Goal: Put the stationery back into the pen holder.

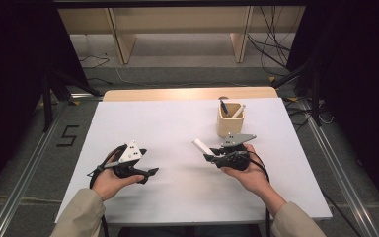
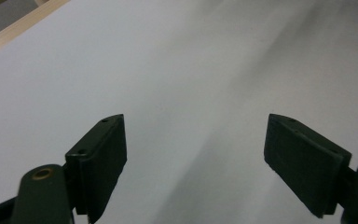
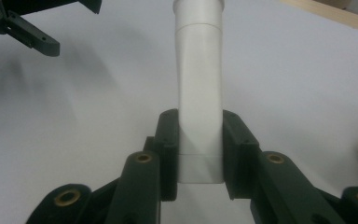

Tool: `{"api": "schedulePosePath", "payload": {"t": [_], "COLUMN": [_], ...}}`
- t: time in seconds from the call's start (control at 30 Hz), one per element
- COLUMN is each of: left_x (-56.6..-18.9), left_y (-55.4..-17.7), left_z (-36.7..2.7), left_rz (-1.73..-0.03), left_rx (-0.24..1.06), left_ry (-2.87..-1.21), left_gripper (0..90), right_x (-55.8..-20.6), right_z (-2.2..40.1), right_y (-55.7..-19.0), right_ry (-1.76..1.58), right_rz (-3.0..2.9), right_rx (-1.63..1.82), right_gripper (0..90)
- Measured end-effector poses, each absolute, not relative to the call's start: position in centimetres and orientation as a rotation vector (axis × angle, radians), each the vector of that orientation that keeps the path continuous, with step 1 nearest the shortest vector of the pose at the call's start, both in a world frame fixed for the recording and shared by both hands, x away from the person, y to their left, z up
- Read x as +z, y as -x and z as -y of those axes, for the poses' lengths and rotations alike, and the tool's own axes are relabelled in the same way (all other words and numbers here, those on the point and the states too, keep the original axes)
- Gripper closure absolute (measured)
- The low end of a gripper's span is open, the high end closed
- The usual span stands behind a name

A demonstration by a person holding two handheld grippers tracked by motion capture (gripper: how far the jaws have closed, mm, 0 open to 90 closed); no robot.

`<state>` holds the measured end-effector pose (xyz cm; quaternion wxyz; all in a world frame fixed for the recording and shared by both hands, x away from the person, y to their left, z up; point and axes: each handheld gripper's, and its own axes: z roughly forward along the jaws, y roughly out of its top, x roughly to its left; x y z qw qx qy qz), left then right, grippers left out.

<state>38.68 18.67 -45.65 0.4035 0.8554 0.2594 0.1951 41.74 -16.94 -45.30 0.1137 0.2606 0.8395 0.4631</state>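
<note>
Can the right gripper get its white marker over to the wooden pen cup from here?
Probably yes: the right gripper holds the white marker, and the pen cup stands just beyond it with bare table between.

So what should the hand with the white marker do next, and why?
Probably lift the white marker toward the wooden cup and drop it in. The right gripper is shut on it, the cup stands close behind and already holds pens, and the left gripper is open over bare table.

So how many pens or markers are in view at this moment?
3. A white marker is clamped in the right gripper; a blue pen and a white pen stand in the wooden cup. The cup may hide more.
</note>
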Motion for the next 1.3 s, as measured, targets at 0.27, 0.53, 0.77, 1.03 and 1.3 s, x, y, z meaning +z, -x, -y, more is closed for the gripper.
{"api": "schedulePosePath", "payload": {"t": [0.27, 0.53, 0.77, 1.03, 1.3], "left_x": [-45.9, -46.0, -46.1, -46.2, -46.2], "left_y": [-38.8, -38.9, -38.9, -39.0, -39.0], "left_z": [-19.0, -19.0, -19.1, -19.1, -19.1], "left_rz": [-0.683, -0.692, -0.697, -0.705, -0.708], "left_rx": [0.504, 0.511, 0.511, 0.508, 0.506], "left_ry": [-2.149, -2.146, -2.148, -2.144, -2.142], "left_gripper": [21.7, 22.0, 22.0, 22.0, 22.0], "right_x": [-44.8, -44.1, -43.8, -43.5, -42.9], "right_z": [17.9, 19.1, 19.9, 20.3, 20.9], "right_y": [-42.1, -42.3, -42.6, -42.8, -43.1], "right_ry": [-0.826, -0.924, -0.980, -1.018, -1.048], "right_rz": [-2.387, -2.259, -2.181, -2.122, -2.063], "right_rx": [1.394, 1.419, 1.417, 1.414, 1.408], "right_gripper": [71.1, 71.1, 71.1, 71.1, 71.1]}}
